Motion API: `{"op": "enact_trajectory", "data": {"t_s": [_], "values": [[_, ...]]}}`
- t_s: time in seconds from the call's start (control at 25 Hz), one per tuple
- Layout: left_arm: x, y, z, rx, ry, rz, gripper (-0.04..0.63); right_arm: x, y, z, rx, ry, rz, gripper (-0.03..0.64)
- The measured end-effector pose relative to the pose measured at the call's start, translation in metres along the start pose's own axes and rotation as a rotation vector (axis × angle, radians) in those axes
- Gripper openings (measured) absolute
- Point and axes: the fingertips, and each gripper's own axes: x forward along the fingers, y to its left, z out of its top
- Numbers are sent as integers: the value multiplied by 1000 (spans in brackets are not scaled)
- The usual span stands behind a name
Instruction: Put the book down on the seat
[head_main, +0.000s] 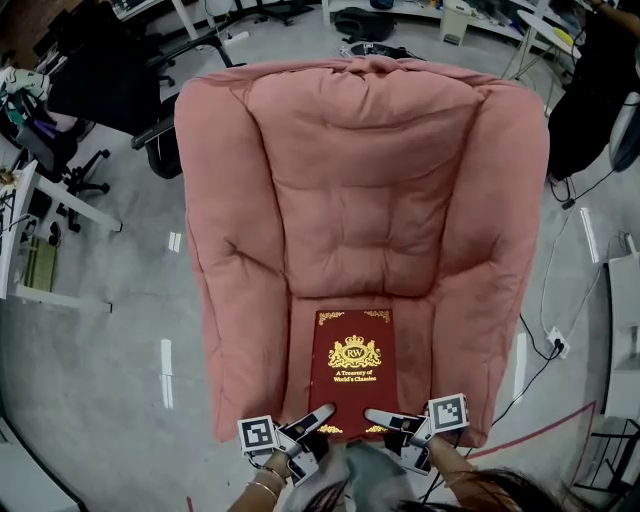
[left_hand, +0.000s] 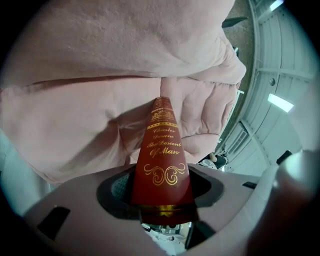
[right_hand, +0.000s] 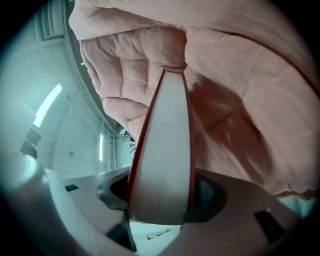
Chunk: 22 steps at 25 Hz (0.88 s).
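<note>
Left gripper (head_main: 319, 413), right gripper (head_main: 373, 414) both pinching red book (head_main: 350, 365) over pink armchair (head_main: 350, 180).

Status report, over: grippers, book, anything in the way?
Left gripper shut on book at spine side, right gripper shut at page side. Book flat, cover up, over seat front. Nothing seen in the way.
</note>
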Motion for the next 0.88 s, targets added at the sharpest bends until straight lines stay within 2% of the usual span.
{"op": "enact_trajectory", "data": {"t_s": [0.32,0.52,0.76,0.88], "values": [[11,9,12,11,23,18,245,6,-15,14,3,-41,-17,262],[16,12,8,25,33,25,245,5,-26,15,-25,-59,-70,282],[10,40,9,43,53,119,271,6,-42,13,-70,-67,-160,305],[11,39,8,64,62,143,282,5,-49,13,-75,-70,-205,318]]}}
